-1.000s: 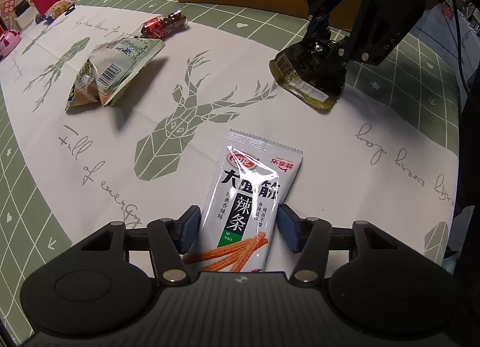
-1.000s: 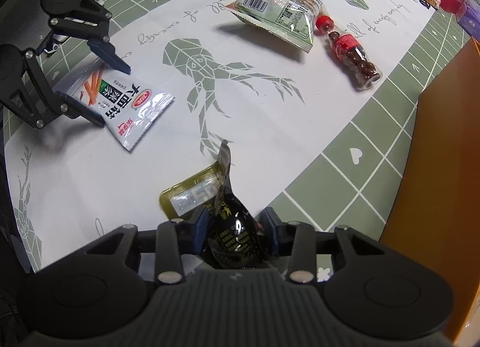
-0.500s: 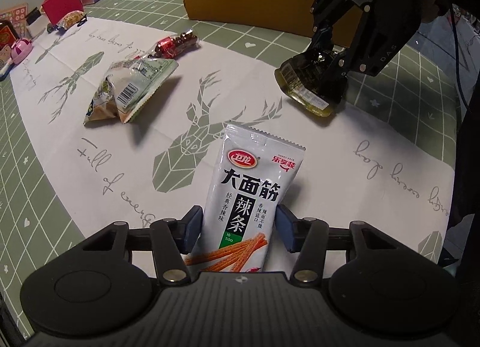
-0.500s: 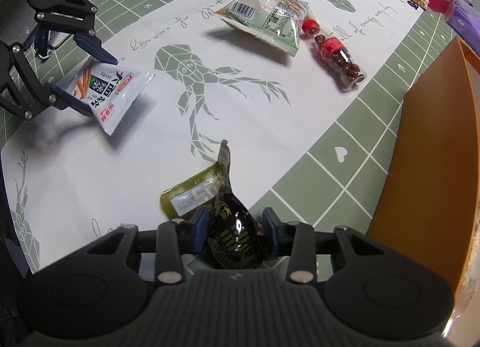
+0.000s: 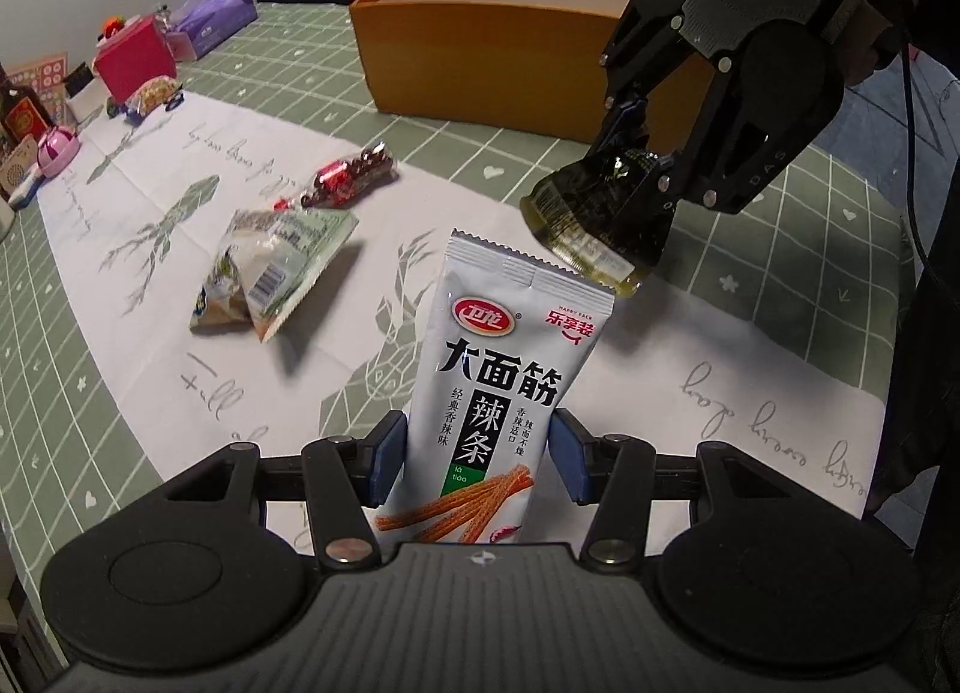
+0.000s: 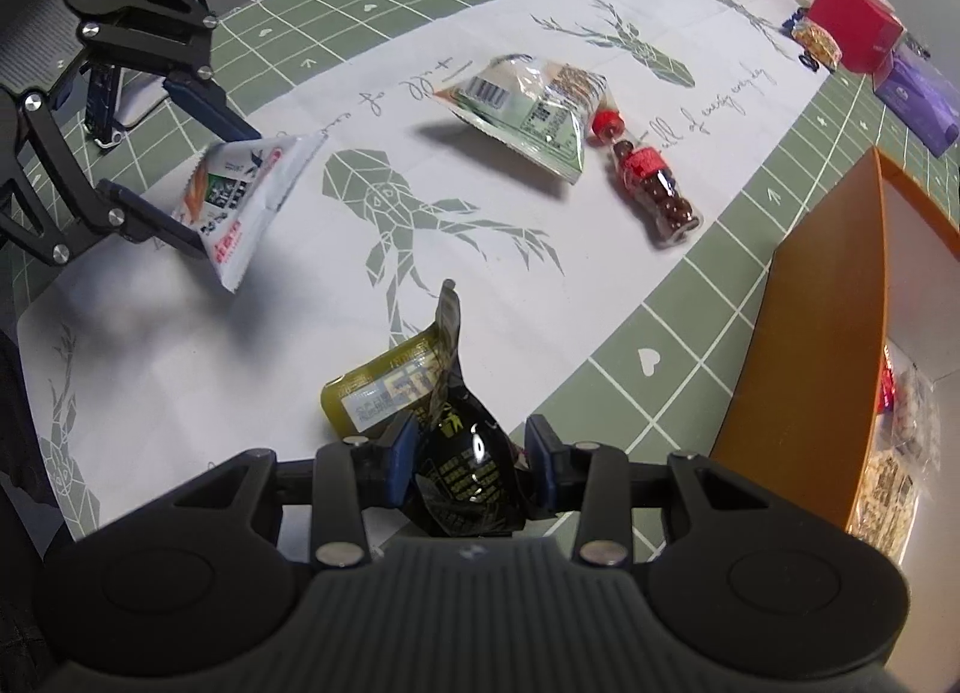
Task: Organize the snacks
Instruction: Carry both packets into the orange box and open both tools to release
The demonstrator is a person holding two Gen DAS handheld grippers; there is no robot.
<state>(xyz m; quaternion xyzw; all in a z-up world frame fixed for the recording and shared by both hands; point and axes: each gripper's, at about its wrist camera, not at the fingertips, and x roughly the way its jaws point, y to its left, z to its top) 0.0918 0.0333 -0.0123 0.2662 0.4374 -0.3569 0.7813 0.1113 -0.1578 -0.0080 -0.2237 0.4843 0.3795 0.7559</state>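
Observation:
My left gripper [image 5: 477, 456] is shut on a white spicy-strip snack packet [image 5: 510, 369] and holds it above the tablecloth; the packet also shows in the right wrist view [image 6: 240, 201]. My right gripper [image 6: 471, 468] is shut on a dark olive snack pouch [image 6: 462, 465], lifted off the table near the orange box [image 6: 810, 333]; the pouch shows in the left wrist view [image 5: 594, 219]. A green-white snack bag [image 5: 270, 267] and a small bottle of chocolate balls [image 5: 354, 177] lie on the cloth.
The orange box [image 5: 480, 51] stands at the back and holds several snack packets [image 6: 900, 453]. A red box [image 5: 132, 63], a purple pack [image 5: 210, 21] and small items crowd the far left. The table's front edge is near my left gripper.
Both grippers have risen with their snacks. The white packet and the dark pouch are off the table and closer to the orange box, whose open inside has come into view.

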